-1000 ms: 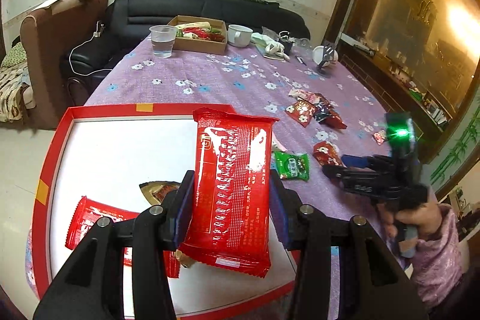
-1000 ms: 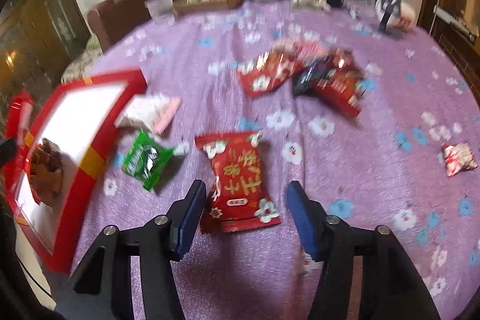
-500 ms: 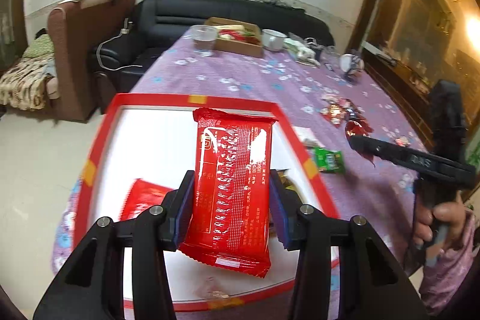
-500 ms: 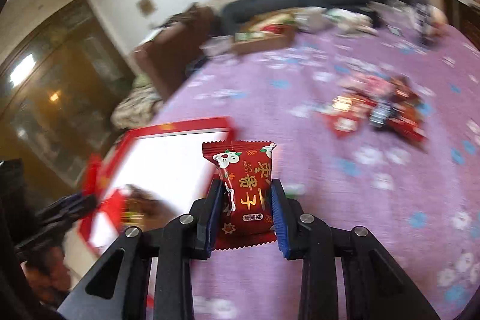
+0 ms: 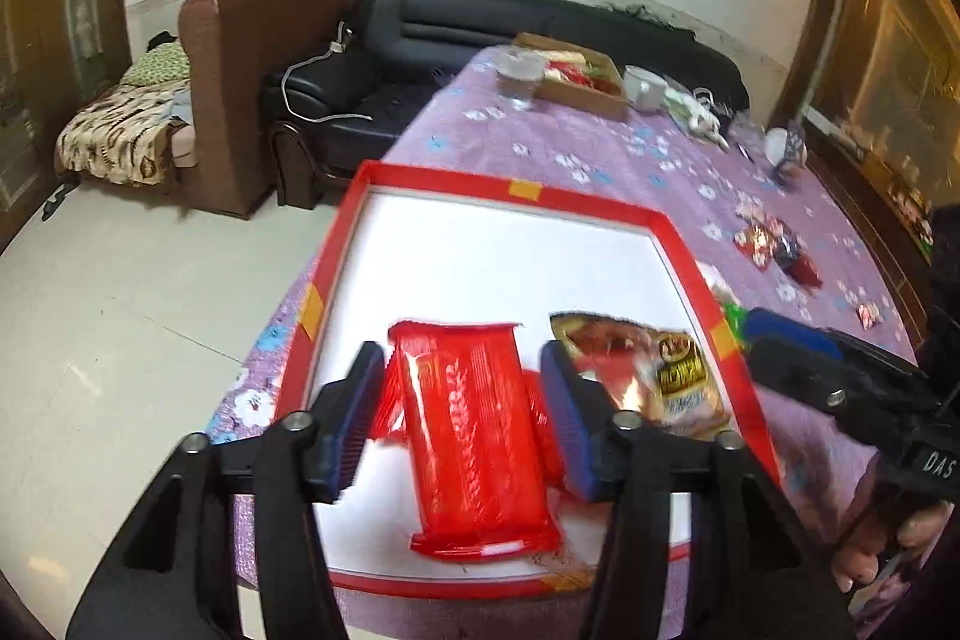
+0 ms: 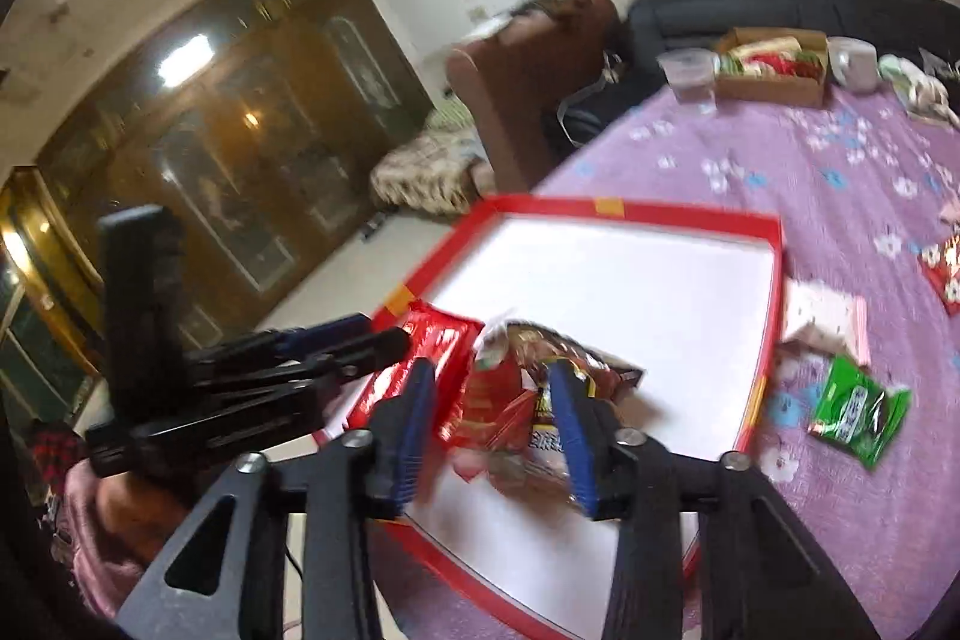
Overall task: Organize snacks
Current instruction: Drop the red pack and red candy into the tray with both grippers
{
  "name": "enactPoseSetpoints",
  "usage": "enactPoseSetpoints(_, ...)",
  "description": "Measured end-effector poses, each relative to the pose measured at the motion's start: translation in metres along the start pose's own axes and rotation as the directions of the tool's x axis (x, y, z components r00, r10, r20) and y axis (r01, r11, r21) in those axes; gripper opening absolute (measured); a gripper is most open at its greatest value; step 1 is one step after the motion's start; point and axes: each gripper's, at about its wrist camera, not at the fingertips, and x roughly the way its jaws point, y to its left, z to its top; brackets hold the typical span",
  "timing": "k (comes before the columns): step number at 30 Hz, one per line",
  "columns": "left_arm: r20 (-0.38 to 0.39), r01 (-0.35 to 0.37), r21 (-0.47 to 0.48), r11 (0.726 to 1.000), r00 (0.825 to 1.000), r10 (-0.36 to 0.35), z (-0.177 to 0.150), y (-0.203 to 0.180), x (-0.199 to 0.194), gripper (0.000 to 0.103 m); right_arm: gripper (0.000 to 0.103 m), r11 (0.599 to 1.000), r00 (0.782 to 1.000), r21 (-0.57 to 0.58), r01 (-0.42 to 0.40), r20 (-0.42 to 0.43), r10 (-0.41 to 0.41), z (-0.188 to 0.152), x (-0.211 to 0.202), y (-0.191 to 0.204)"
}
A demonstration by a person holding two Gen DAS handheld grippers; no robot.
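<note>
A red-rimmed white tray [image 5: 510, 187] [image 6: 600, 207] lies at the near end of the purple table. My left gripper [image 5: 459, 421] is open; a long red snack pack [image 5: 474, 436] lies loose between its fingers, on another red pack in the tray. A brown and gold snack bag [image 5: 654, 370] lies to its right. My right gripper [image 6: 492, 436] is open above the tray, with a small red snack pack [image 6: 492, 406] loose between its fingers, over the brown bag [image 6: 576, 364]. The left gripper also shows in the right wrist view [image 6: 384, 334].
A green packet [image 6: 858, 409] and a pink-white packet [image 6: 825, 319] lie on the cloth right of the tray. More red snacks [image 5: 774, 244] lie farther right. A cup [image 5: 519, 76], a cardboard box [image 5: 579, 79] and a mug [image 5: 645, 85] stand at the far end. Sofas stand beyond.
Both grippers have come over the tray and opened. The long red pack has left my left gripper; the small red pack has left my right gripper. Both now lie in the tray.
</note>
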Motion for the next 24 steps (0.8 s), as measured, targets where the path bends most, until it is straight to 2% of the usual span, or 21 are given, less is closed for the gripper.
enactPoseSetpoints(2,0.009,0.014,0.006,1.0,1.0,-0.014,0.001,-0.004,-0.001,0.058,0.048,0.999,0.999,0.01,0.032,0.032,-0.033,0.002,-0.011,-0.012)
enactPoseSetpoints(6,-0.001,0.04,0.06,0.997,0.999,-0.04,0.001,-0.023,0.003,0.058,0.049,0.987,0.99,0.088,0.131,0.037,-0.134,0.002,-0.026,-0.056)
enactPoseSetpoints(10,-0.021,0.064,0.102,0.993,0.998,-0.062,0.001,-0.044,0.008,0.058,0.051,0.951,0.958,0.122,0.285,-0.044,-0.282,-0.001,-0.029,-0.1)
enactPoseSetpoints(12,-0.029,0.08,0.121,0.989,0.997,-0.077,0.0,-0.054,0.009,0.058,0.051,0.939,0.945,0.114,0.324,-0.083,-0.316,-0.004,-0.03,-0.112)
enactPoseSetpoints(14,-0.038,0.094,0.145,0.985,0.995,-0.089,-0.001,-0.063,0.01,0.058,0.051,0.922,0.923,0.086,0.379,-0.111,-0.369,-0.005,-0.026,-0.121)
enactPoseSetpoints(17,-0.049,0.101,0.173,0.98,0.994,-0.094,-0.002,-0.073,0.009,0.058,0.051,0.92,0.908,0.024,0.39,-0.174,-0.381,-0.003,-0.009,-0.127)
enactPoseSetpoints(21,-0.056,0.099,0.192,0.976,0.994,-0.09,-0.002,-0.081,0.008,0.058,0.051,0.918,0.9,-0.047,0.393,-0.185,-0.395,-0.007,0.006,-0.123)
enactPoseSetpoints(24,-0.06,0.097,0.196,0.976,0.994,-0.087,-0.001,-0.083,0.008,0.058,0.051,0.923,0.9,-0.045,0.383,-0.207,-0.384,-0.006,0.018,-0.126)
